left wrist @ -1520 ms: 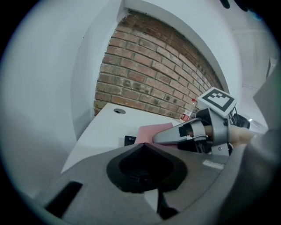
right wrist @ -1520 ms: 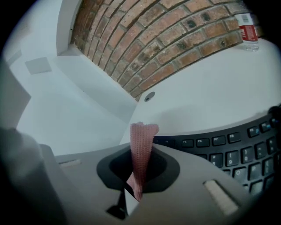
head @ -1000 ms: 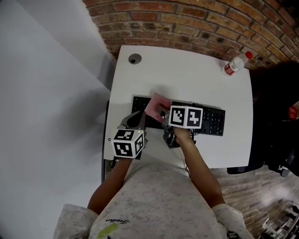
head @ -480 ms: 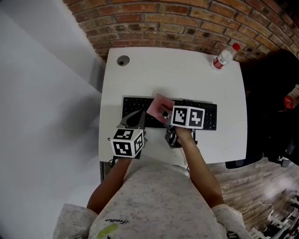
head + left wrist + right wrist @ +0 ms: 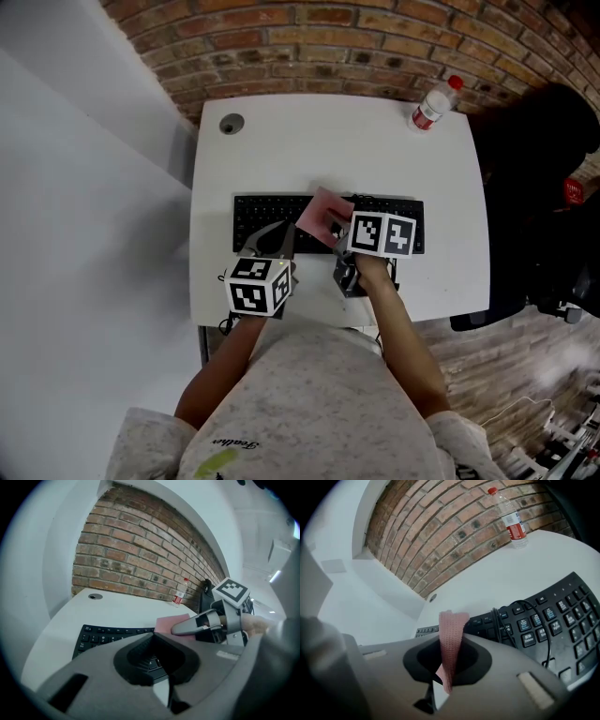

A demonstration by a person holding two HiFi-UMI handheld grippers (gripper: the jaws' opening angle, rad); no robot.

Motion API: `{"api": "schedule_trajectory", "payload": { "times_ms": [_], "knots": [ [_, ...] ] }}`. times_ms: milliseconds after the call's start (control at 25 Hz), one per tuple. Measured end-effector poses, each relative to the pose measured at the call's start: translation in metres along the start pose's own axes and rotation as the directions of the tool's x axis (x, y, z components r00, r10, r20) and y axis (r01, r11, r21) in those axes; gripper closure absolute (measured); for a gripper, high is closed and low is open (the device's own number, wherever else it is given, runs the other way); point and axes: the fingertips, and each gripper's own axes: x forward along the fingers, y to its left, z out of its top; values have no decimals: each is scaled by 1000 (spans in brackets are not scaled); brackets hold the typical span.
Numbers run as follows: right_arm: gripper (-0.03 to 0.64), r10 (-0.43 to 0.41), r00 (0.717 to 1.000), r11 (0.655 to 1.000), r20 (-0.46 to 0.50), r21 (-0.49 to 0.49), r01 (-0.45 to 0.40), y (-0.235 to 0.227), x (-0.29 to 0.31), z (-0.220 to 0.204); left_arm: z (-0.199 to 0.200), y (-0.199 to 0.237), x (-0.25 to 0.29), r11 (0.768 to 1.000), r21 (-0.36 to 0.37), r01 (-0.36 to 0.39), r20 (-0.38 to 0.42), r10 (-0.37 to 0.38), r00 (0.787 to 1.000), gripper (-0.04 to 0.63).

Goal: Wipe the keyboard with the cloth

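A black keyboard (image 5: 272, 216) lies across the middle of the white table (image 5: 328, 141). My right gripper (image 5: 335, 228) is shut on a pink cloth (image 5: 322, 212), which rests on the keys left of centre. In the right gripper view the cloth (image 5: 451, 634) stands pinched edge-on between the jaws (image 5: 451, 641), with the keyboard (image 5: 543, 620) beyond. My left gripper (image 5: 278, 234) is shut and holds nothing, over the keyboard's near edge. The left gripper view has its jaws (image 5: 153, 637) together, the keyboard (image 5: 108, 637), the cloth (image 5: 176, 622) and the right gripper's finger (image 5: 194, 625).
A plastic water bottle (image 5: 427, 108) with a red cap stands at the table's far right corner by the brick wall. A round cable hole (image 5: 231, 124) sits at the far left. A black cable (image 5: 508, 620) loops over the keys. A dark chair (image 5: 544, 187) stands to the right.
The right gripper and the pink cloth have slid to the right along the keyboard. The left gripper has shifted right as well. The head view has turned slightly.
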Motion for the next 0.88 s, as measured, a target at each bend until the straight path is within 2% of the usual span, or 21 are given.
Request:
{"api": "schedule_trajectory", "payload": {
  "times_ms": [560, 880],
  "knots": [
    [598, -46, 998, 999, 36, 20, 45, -30, -32, 12, -3, -24, 11, 1000, 16, 24, -11, -24, 1000, 603],
    [598, -36, 997, 998, 70, 58, 31, -48, -51, 22, -4, -41, 22, 999, 31, 42, -20, -41, 999, 603]
  ]
}}
